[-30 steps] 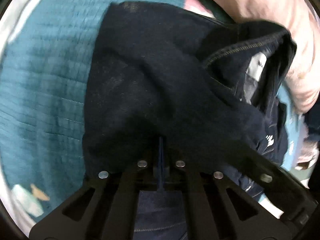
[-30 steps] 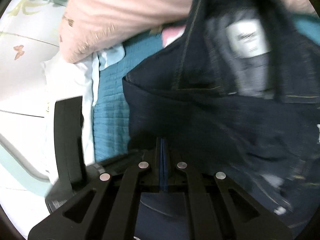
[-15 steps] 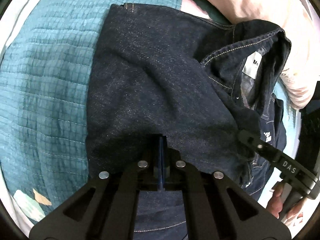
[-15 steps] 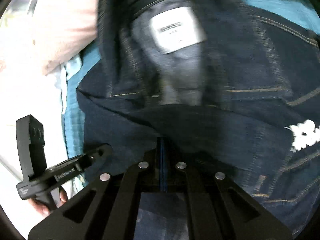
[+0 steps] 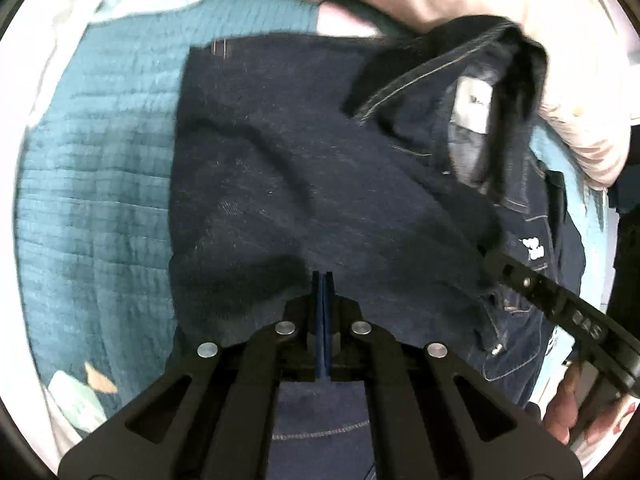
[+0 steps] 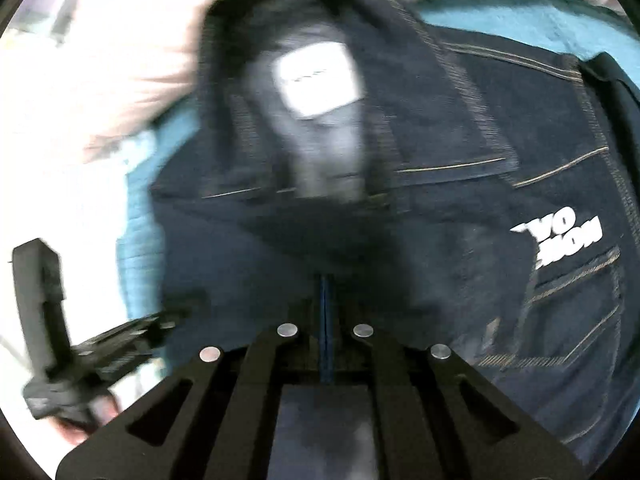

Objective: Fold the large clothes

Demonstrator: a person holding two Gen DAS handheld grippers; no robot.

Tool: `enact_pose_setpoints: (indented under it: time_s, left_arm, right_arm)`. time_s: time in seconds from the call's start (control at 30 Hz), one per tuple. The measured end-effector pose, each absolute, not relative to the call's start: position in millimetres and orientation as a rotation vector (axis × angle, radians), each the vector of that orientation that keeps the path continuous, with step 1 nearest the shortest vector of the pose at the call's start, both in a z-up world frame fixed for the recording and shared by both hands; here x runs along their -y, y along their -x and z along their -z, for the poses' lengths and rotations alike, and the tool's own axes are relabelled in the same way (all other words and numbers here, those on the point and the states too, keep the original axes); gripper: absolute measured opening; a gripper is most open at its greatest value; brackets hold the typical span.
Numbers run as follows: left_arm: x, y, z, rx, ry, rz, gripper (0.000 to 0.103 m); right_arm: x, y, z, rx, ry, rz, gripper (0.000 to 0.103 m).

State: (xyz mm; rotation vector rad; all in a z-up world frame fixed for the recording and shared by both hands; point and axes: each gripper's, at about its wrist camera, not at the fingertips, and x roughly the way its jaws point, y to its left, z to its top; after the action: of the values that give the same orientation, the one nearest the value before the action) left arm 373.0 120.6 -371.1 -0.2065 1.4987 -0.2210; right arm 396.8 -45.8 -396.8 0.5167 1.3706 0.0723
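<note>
Teal quilted bedding (image 5: 92,184) covers the surface, with a pale pink pillow (image 5: 520,20) lying along its far edge and white sheet showing at the margins. On the quilt lies a dark denim jacket (image 5: 320,184), its collar raised toward the pillow so that the white neck label (image 5: 472,106) shows inside; white lettering (image 6: 560,236) is printed on the chest panel.

In the left wrist view, the left gripper (image 5: 323,280) has its two fingers pressed together on a fold of the denim at the near edge of the cloth, with no gap between the blue pads. The right gripper (image 5: 540,300) shows at the right of that view, its tip against the jacket's hem side, held by a bare hand (image 5: 568,404).

The right wrist view is motion-blurred. There the right gripper's fingers are likewise closed tight on dark denim, just below the collar opening. At the left edge of this view the left gripper (image 6: 132,332) appears as a black shape beside the jacket's edge.
</note>
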Motion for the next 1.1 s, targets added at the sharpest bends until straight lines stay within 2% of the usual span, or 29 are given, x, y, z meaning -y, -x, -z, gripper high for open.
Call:
enact_pose_setpoints:
  time_s: [0.17, 0.43, 0.63, 0.7, 0.9, 1.1]
  left_arm:
    - [-120, -357, 366, -1.519, 0.219, 0.253, 0.001]
    - [-149, -334, 402, -1.582, 0.306, 0.197, 0.001]
    - [-153, -333, 387, -1.567, 0.208, 0.161, 0.001]
    - [-157, -333, 390, -1.570, 0.231, 0.157, 0.001]
    - [-165, -332, 397, -1.580, 0.239, 0.158, 0.002]
    - [-146, -353, 361, -1.518, 0.259, 0.235, 0.002]
  right_arm:
    - [4, -388, 389, -1.389, -0.476, -0.167, 0.000]
    - [-24, -374, 441, -1.478, -0.458, -0.212, 0.000]
    - [31, -368, 415, -1.467, -0.369, -0.094, 0.000]
    - [51, -365, 419, -1.473, -0.462, -0.110, 0.000]
    - [54, -357, 437, -1.465, -0.436, -0.054, 0.000]
    - [46, -376, 390, -1.399, -0.423, -0.113, 0.000]
